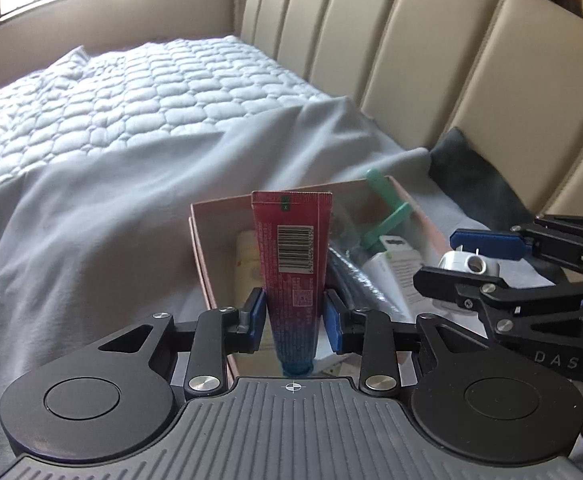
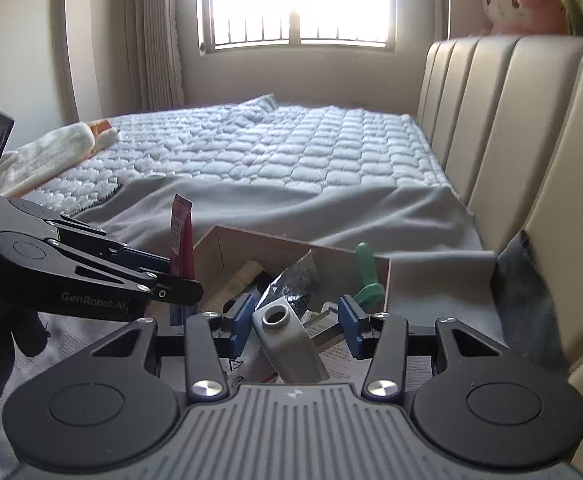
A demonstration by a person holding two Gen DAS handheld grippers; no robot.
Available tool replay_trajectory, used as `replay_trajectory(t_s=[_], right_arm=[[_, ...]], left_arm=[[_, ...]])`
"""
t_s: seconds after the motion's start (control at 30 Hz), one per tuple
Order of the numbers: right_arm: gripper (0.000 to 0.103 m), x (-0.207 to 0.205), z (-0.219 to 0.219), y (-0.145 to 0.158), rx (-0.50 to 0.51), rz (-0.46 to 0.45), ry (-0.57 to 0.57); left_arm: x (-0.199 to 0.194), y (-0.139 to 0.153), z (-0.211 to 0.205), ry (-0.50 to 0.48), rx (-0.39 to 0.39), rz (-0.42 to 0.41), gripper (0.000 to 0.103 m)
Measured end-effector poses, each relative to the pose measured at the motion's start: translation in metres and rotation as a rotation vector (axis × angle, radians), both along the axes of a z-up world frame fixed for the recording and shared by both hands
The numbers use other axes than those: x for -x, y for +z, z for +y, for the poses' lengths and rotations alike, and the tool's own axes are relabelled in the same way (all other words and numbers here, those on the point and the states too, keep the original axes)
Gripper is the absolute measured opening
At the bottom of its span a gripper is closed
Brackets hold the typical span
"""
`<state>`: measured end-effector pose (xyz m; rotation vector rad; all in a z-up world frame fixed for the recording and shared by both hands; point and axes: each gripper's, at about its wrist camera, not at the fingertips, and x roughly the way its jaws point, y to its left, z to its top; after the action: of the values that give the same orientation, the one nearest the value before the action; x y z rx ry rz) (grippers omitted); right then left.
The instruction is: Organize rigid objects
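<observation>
My left gripper (image 1: 293, 318) is shut on a red toothpaste tube (image 1: 293, 256) with a blue cap end, held upright over the near left corner of a pink cardboard box (image 1: 201, 256). The tube also shows in the right wrist view (image 2: 181, 236). My right gripper (image 2: 293, 320) is shut on a white charger plug (image 2: 291, 340) with metal prongs, held over the box (image 2: 259, 242). It shows in the left wrist view (image 1: 467, 262) between the right gripper's pads. The box holds a green-handled tool (image 1: 387, 208), a dark foil packet (image 2: 295, 276), a white carton (image 1: 395, 276) and a cream item (image 1: 247, 256).
The box sits on a grey blanket (image 1: 111, 208) over a quilted mattress (image 2: 283, 148). A beige padded headboard (image 1: 411, 52) runs along the right. A dark cloth (image 2: 527, 300) lies against it. A cream and orange plush (image 2: 51, 152) lies at the far left. A pink plush (image 2: 507, 0) sits above the headboard.
</observation>
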<state>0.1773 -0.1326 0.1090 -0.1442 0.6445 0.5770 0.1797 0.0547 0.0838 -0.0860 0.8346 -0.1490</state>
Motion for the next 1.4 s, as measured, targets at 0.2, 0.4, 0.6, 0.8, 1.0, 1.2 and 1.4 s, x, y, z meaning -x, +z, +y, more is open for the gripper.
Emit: replay_trajectory(t_s=[0.2,0.4,0.6,0.8,1.0,1.2,1.4], right_arm=[[0.050,-0.022,0.008,-0.039,0.023,0.062,-0.015],[0.061,0.001,-0.001,-0.032,0.029,-0.031,-0.023],[0.077,0.042,-0.016,-0.017,0.000,-0.104,-0.073],[0.088,0.096,-0.036,-0.033,-0.093,-0.107,-0.176],[0.090,0.122,-0.021,-0.085,0.038,-0.041,-0.168],[0.103,0.116,-0.025,-0.111,0.067,0.034,-0.280],[0.103,0.125,-0.037,-0.117,-0.020,0.052,-0.332]], left_arm=[[-0.012,-0.023,0.008,0.039,0.025,-0.006,0.030],[-0.001,-0.022,-0.004,0.027,-0.035,0.002,0.030],[0.069,0.000,0.000,0.119,0.029,-0.157,0.029],[0.170,-0.028,-0.016,0.204,0.132,-0.291,0.029],[0.187,-0.082,-0.033,0.257,0.042,-0.198,0.030],[0.189,-0.089,-0.041,0.242,-0.029,-0.204,0.031],[0.190,-0.089,-0.048,0.240,-0.057,-0.208,0.031]])
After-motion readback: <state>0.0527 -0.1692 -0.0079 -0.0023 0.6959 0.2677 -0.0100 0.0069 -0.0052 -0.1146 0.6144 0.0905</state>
